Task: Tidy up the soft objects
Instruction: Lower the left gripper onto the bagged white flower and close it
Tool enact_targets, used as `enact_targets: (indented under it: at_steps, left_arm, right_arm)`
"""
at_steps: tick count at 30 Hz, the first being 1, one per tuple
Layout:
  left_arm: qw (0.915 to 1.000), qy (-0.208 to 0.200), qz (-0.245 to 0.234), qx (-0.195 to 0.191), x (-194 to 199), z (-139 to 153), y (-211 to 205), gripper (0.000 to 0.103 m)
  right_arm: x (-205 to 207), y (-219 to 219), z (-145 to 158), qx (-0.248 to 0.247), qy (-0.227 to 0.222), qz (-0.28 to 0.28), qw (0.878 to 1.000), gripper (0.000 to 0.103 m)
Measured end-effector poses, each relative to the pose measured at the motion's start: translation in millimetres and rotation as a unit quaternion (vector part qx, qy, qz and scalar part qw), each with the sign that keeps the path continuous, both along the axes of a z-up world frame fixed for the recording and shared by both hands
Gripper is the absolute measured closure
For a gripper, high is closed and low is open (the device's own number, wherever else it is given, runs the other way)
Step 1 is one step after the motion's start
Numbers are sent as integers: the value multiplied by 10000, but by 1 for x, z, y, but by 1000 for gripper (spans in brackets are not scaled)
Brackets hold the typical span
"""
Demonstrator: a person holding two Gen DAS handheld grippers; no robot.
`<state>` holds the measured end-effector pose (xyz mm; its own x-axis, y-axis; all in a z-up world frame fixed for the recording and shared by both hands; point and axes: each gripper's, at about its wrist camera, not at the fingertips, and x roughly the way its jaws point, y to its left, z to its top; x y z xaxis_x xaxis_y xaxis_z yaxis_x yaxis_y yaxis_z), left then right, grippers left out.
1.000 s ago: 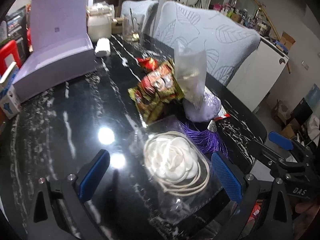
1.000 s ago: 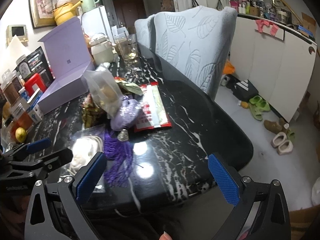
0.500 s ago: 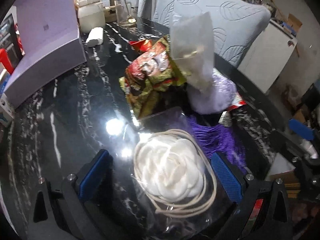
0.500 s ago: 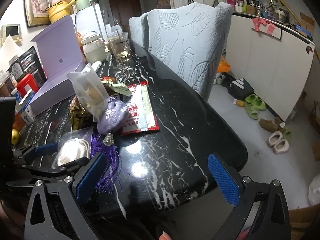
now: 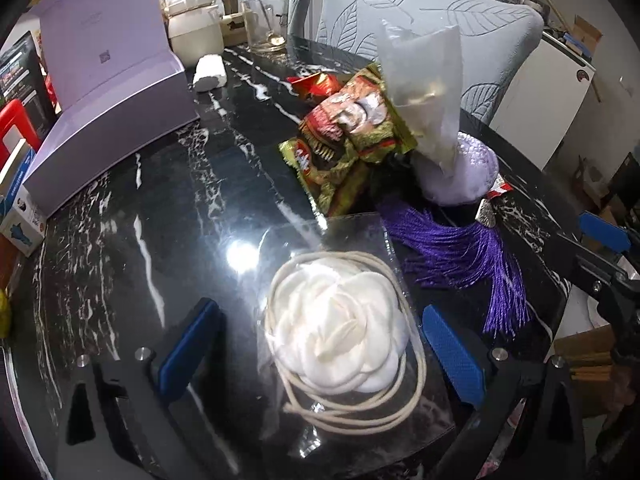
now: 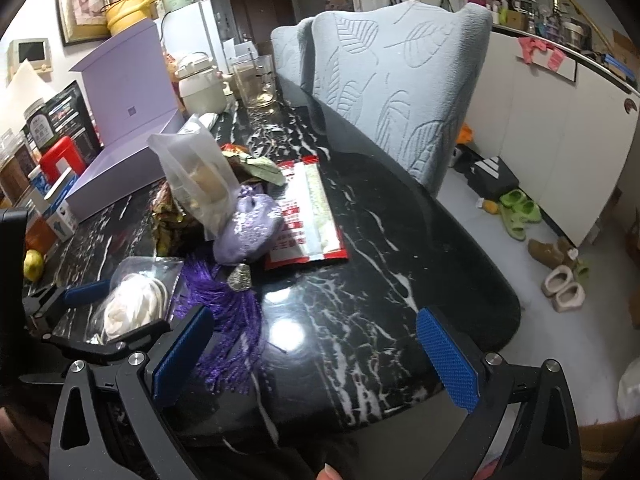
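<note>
A white fabric flower in a clear bag [image 5: 340, 340] lies on the black marble table [image 5: 132, 248]. My left gripper [image 5: 320, 348] is open, its blue fingers either side of the flower bag; both also show in the right wrist view, the bag [image 6: 132, 304] and the gripper [image 6: 120, 312]. Beyond lie a purple tassel [image 5: 460, 256], a lilac sachet [image 5: 460, 176], snack packets [image 5: 344, 148] and a frosted bag [image 5: 424, 92]. My right gripper [image 6: 316, 360] is open and empty over the table's near edge, right of the tassel [image 6: 228, 328].
An open lilac box [image 5: 108, 100] stands at the left with a red stool and cartons. A white jar [image 5: 196, 32], a glass [image 5: 268, 24] and a white roll [image 5: 210, 74] stand at the back. A red-edged packet [image 6: 308, 216] lies mid-table. Grey chairs [image 6: 400, 80] line the right side.
My left gripper has moved forward, so the flower bag now lies between its fingers. My right gripper has shifted slightly forward and stays open.
</note>
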<state>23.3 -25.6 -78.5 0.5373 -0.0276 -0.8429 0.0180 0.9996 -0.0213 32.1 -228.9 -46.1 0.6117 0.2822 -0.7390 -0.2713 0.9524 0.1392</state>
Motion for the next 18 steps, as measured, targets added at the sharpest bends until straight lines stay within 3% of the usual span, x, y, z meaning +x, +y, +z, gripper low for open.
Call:
enact_targets:
  at_steps: [11, 12, 13, 18]
  left_arm:
    - [9998, -114, -157, -13, 1, -1, 2, 0]
    - [9996, -190, -187, -21, -1, 0, 2, 8]
    - [9994, -285, -197, -21, -3, 2, 3, 26]
    - [9988, -394, -247, -133, -8, 6, 7, 42]
  right_arm:
    - [0, 8, 0, 42, 32, 101, 9999, 0]
    - [0, 8, 0, 51, 28, 105, 9999, 0]
    - [0, 8, 0, 53, 26, 104, 9999, 0]
    - [1, 9, -2, 85, 47, 121, 9999, 0]
